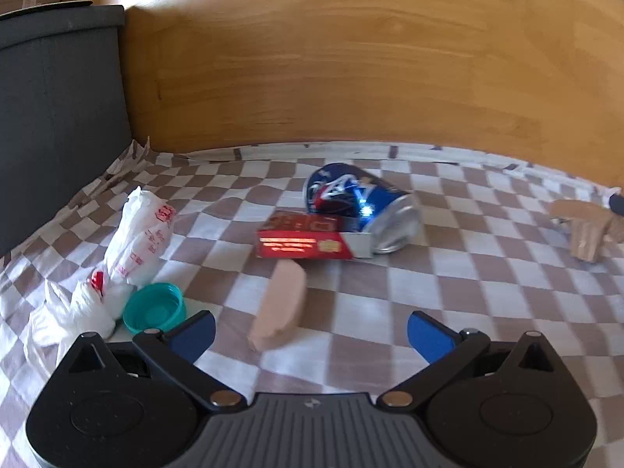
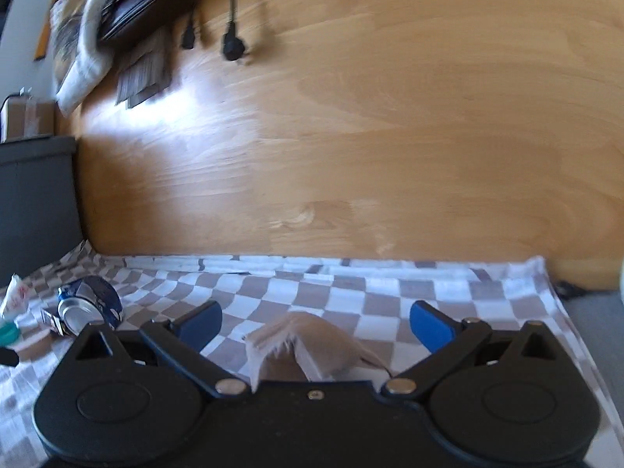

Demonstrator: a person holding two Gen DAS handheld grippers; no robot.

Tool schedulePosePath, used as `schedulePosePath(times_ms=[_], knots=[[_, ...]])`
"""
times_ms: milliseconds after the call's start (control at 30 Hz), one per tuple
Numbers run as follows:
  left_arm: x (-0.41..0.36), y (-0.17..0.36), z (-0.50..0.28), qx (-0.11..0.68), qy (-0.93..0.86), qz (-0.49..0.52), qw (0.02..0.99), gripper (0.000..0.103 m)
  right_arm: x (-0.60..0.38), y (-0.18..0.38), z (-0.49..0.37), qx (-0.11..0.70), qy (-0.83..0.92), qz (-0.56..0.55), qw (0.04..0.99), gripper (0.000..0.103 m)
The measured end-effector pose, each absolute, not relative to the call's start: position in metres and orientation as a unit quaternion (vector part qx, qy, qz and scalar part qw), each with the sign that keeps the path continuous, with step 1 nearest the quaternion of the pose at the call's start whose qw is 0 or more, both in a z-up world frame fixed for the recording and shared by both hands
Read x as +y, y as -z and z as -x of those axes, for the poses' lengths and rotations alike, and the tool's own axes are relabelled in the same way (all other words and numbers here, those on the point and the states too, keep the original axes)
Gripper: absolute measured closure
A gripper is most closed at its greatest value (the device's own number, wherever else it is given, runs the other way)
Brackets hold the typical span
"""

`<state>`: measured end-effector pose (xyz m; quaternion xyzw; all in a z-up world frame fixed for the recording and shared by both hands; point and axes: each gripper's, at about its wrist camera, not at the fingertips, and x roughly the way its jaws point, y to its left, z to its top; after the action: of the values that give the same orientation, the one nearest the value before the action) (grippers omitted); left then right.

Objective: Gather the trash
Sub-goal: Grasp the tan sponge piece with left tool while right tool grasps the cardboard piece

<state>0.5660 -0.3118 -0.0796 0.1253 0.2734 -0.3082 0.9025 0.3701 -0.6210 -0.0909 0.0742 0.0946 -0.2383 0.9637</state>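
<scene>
Trash lies on a brown-and-white checked cloth (image 1: 448, 273). My left gripper (image 1: 312, 335) is open, its blue fingers either side of a pale pink oblong piece (image 1: 279, 306) just ahead of them. Beyond it a red carton (image 1: 308, 241) leans against a crushed blue can (image 1: 358, 204). A teal cap (image 1: 154, 308) and crumpled white wrapper (image 1: 136, 241) sit at the left. My right gripper (image 2: 316, 321) is open over a torn piece of brown cardboard (image 2: 308, 343), which lies between and below the fingers. The same cardboard (image 1: 585, 226) shows at the right of the left wrist view.
A wooden tabletop (image 1: 351, 70) stretches beyond the cloth. A dark grey panel (image 1: 58, 124) stands at the left. Black cables and plugs (image 2: 232, 45) and a pile of papers and cloth (image 2: 101, 19) lie at the far left of the table. The cloth's right edge (image 2: 553, 292) is near.
</scene>
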Motion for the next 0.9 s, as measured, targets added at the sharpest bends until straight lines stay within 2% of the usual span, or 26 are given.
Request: schedulePosePath(times_ms=[200,367,433,500,600,633,867,900], knots=[[-0.320,0.094,-0.590,0.273,0.296,-0.149,0.903,0.000,-0.620,0.094,-0.400,0.153,0.223,-0.041,0.962,0.000],[-0.329,0.098,-0.596,0.269,0.301,-0.167,0.900,0.009,-0.614,0.099,-0.416,0.194,0.188,-0.020,0.963,0.000],[-0.332,0.098,-0.599,0.268,0.305,-0.170,0.898,0.018,-0.617,0.101,-0.421,0.210,0.191,-0.026,0.959,0.001],[-0.335,0.097,-0.600,0.269,0.309,-0.169,0.897,0.025,-0.621,0.103,-0.422,0.217,0.195,-0.040,0.956,0.009],[-0.337,0.097,-0.601,0.280,0.311,-0.145,0.897,0.037,-0.630,0.104,-0.419,0.213,0.206,-0.069,0.953,0.025],[-0.335,0.098,-0.601,0.284,0.310,-0.133,0.898,0.039,-0.632,0.105,-0.418,0.213,0.211,-0.078,0.951,0.034],[-0.330,0.098,-0.598,0.301,0.301,-0.100,0.899,0.047,-0.632,0.106,-0.417,0.215,0.191,-0.084,0.954,0.047],[-0.328,0.097,-0.597,0.302,0.297,-0.097,0.900,0.053,-0.630,0.106,-0.417,0.213,0.186,-0.081,0.956,0.048]])
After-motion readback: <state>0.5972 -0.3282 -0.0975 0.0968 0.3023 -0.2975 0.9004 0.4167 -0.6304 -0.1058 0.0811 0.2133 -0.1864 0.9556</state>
